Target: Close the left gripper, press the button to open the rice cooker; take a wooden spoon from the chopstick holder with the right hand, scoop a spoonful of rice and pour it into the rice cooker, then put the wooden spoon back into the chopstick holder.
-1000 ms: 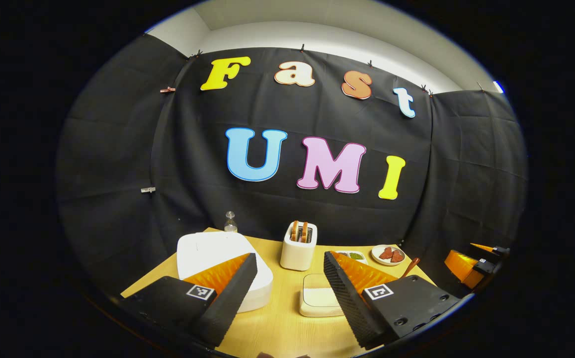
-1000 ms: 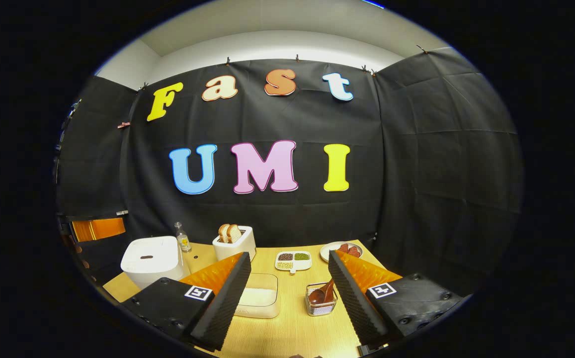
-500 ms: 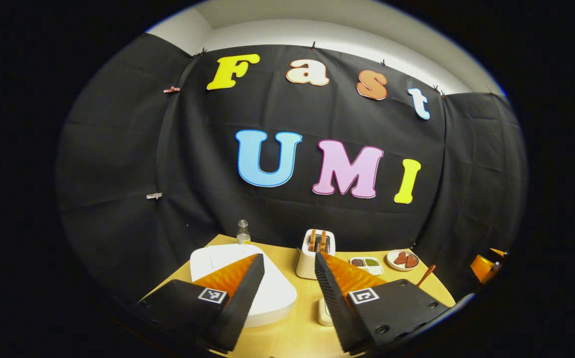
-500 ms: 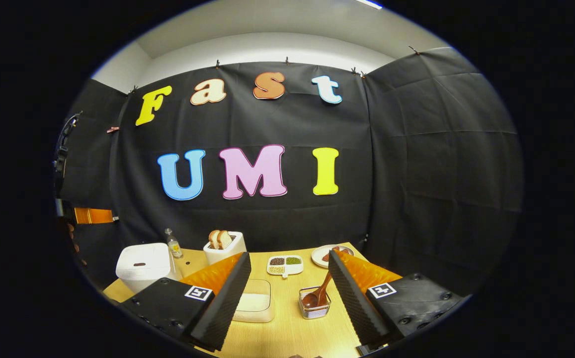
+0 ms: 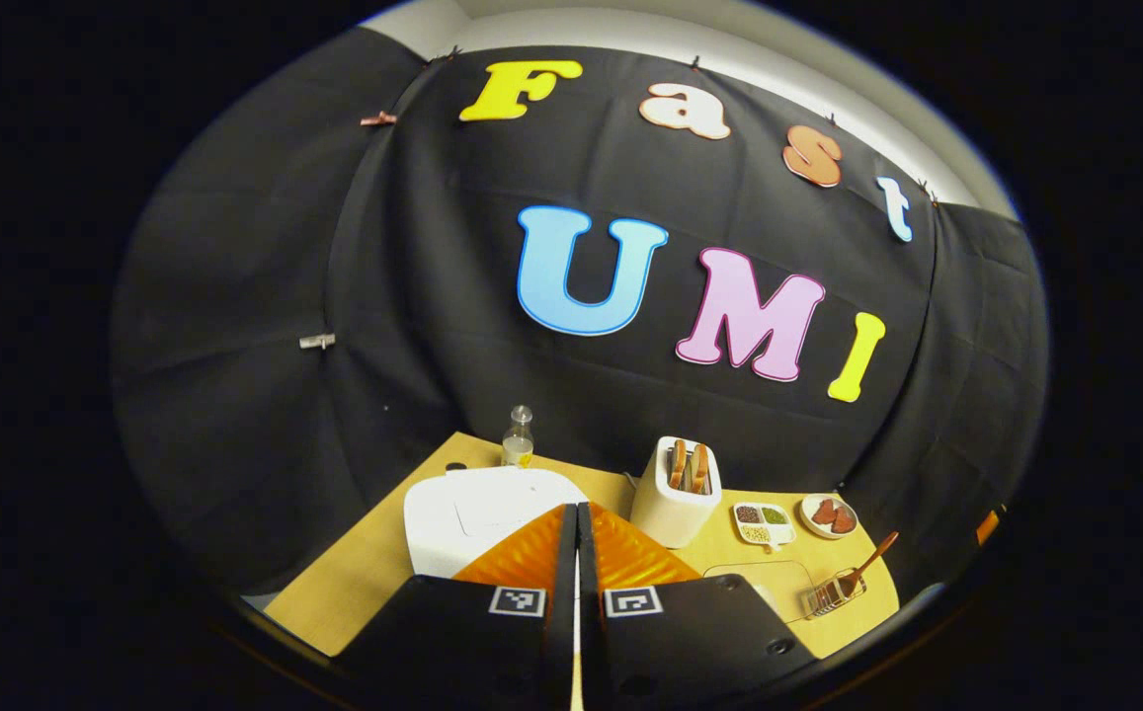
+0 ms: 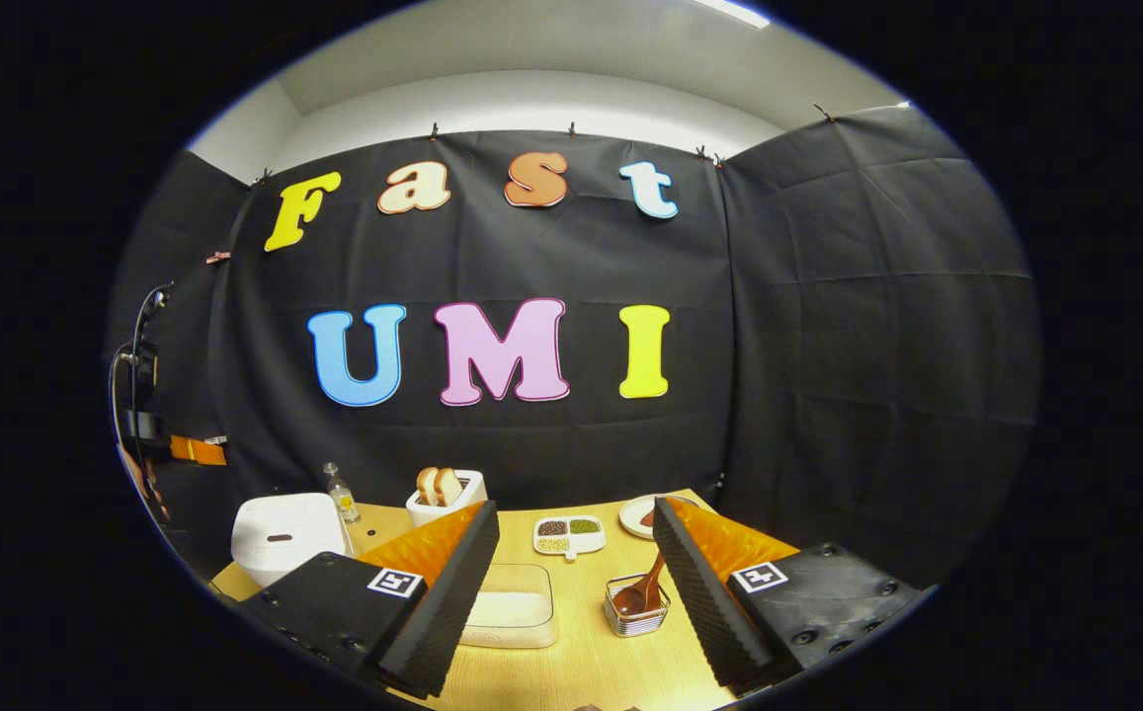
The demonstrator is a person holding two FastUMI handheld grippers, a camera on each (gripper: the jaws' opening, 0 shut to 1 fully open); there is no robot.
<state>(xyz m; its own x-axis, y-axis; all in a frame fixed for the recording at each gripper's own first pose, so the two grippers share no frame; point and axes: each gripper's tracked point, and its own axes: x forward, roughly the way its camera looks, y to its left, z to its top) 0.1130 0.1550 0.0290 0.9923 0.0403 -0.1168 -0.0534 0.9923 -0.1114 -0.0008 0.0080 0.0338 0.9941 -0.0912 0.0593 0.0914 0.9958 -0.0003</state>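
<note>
In the left gripper view, my left gripper (image 5: pixel 577 553) has its jaws pressed together with nothing between them. Just past their tips sits the white rice cooker (image 5: pixel 487 513), lid down, on the wooden bench (image 5: pixel 364 573). Behind the cooker stands a small bottle (image 5: pixel 518 437). To the right of the jaws is a white toaster (image 5: pixel 678 492) with bread slices in it, and beyond that a divided dish (image 5: pixel 761 521) of grains and a small plate (image 5: pixel 829 515). Farther right and nearer me lies the clear rice box (image 5: pixel 764 583), and just beside it the chopstick holder (image 5: pixel 836 590) with the wooden spoon (image 5: pixel 870 558) leaning out of it.

In the right gripper view, my right gripper (image 6: pixel 576 558) has its jaws wide apart and holds nothing. Between them, closer to the right jaw, stands the chopstick holder (image 6: pixel 638 610) with the wooden spoon (image 6: pixel 644 591) in it. The rice box (image 6: pixel 512 612) lies by the left jaw, partly behind it. The rice cooker (image 6: pixel 285 531) sits well off to the left, closed, with the bottle (image 6: pixel 339 492) and the toaster (image 6: pixel 445 496) behind; the divided dish (image 6: pixel 569 533) lies straight ahead.
</note>
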